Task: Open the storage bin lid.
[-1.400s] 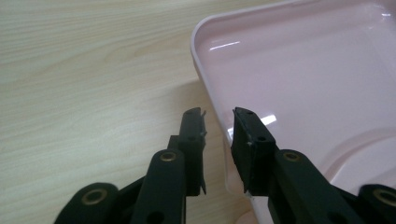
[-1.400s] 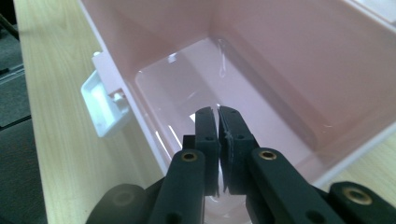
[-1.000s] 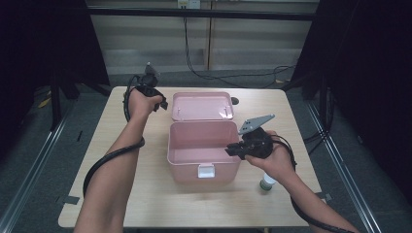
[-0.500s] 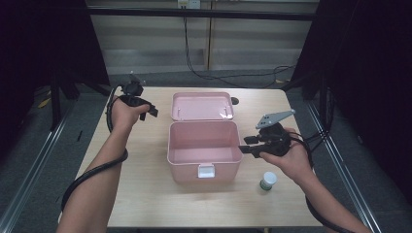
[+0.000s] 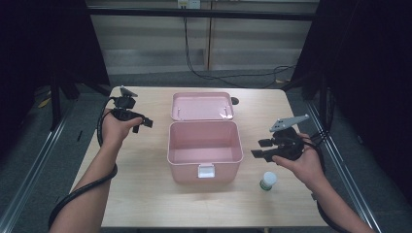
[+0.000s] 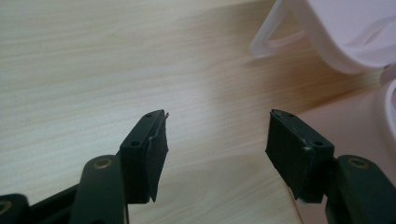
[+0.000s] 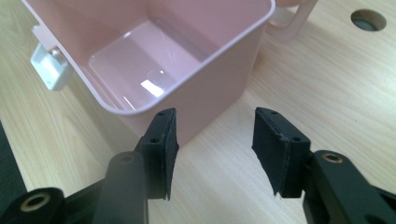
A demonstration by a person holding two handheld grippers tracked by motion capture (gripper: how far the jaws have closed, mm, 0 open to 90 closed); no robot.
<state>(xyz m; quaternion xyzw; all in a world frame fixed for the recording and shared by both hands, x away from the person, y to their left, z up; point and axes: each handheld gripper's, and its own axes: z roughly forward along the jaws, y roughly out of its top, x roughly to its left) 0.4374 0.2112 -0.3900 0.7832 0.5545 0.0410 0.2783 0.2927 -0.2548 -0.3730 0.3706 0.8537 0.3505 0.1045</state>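
A pink box [image 5: 204, 150] stands open in the middle of the bench [image 5: 145, 199], its lid [image 5: 202, 105] folded back flat toward the far edge and its white latch [image 5: 205, 171] facing the near edge. The inside looks empty. A small white-capped bottle [image 5: 267, 180] stands upright on the bench just off the box's near right corner, apart from it.

The right hand-held gripper [image 5: 259, 148] hovers beside the box's right wall, its jaws pointing at the box; they have just been opening, stand about half apart and hold nothing. In the right gripper view the box's rim [image 7: 205, 65] lies ahead and to the left of the jaws, with bare wood between the pads.

The left hand-held gripper [image 5: 145, 122] hangs near the far left part of the bench, off the box's far left corner. Its jaws have also just been opening; they stand well apart with nothing between them, only bench surface showing past them in the left gripper view, and the lid's handle [image 6: 273, 32] farther off.

The bottle lies toward the near edge from the right hand-held gripper, almost under that hand, its long axis vertical. The right hand is by far the nearer one, so a pickup would likely fall to it, coming down and back toward the near edge.
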